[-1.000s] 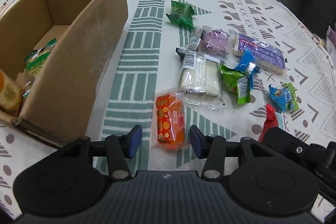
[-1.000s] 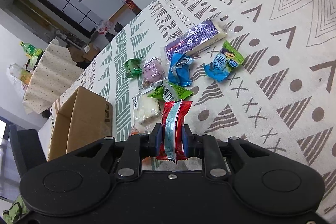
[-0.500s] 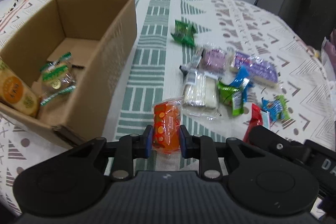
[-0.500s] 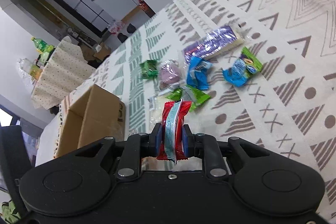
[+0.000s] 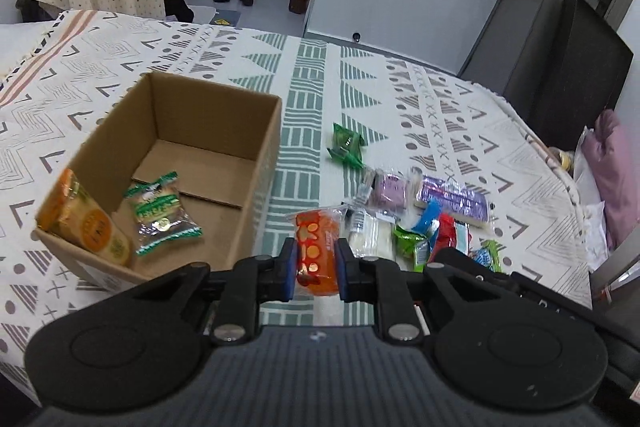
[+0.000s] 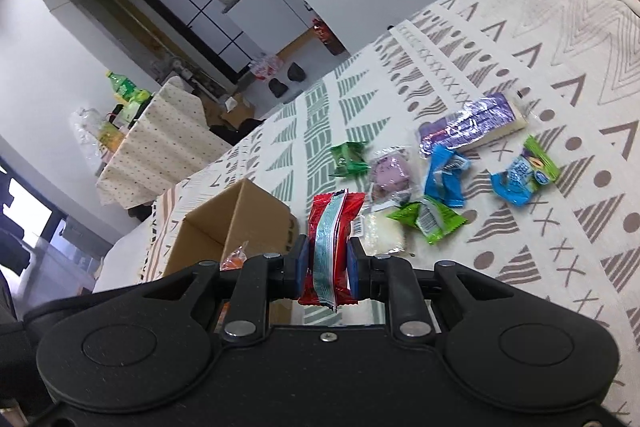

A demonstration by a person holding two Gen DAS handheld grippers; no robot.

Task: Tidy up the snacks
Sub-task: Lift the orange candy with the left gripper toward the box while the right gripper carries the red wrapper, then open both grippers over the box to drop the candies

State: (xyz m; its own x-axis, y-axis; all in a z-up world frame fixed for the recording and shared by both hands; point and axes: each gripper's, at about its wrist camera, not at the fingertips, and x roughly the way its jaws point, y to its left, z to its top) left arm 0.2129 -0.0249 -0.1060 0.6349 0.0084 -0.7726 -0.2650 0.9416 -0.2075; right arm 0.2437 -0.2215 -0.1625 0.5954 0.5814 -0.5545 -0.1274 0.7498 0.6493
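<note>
My left tool (image 5: 314, 269) points forward and a little downward over the near edge of the worktop (image 5: 312, 75), lifted off the patterned cloth, with its two blue pads closed tight on an orange snack packet (image 5: 316, 251) that stands upright between them. Just to its left sits the open cardboard box (image 5: 256, 187), and inside I see a clear packet with green print (image 5: 162, 217) lying on the floor of the box and a yellow-orange packet (image 5: 86, 225) leaning against the near-left wall. My right tool (image 6: 326, 267) is raised and tilted — the worktop runs slanted across its view — and its pads are clamped on a red packet with a pale blue strip (image 6: 330, 247), held upright, clear of the cloth. Ahead of it the remaining snacks lie loose in a cluster: a dark green packet (image 6: 349, 159), a purple round one (image 6: 390, 173), a long purple bar (image 6: 472, 125), a blue wrapper (image 6: 444, 179), a blue-and-green packet (image 6: 522, 177) a little apart to the right, a bright green packet (image 6: 428, 219), and a white packet (image 6: 384, 237) just beyond the red one. From the left view, the right tool's black body shows at the lower right, close beside mine.
</note>
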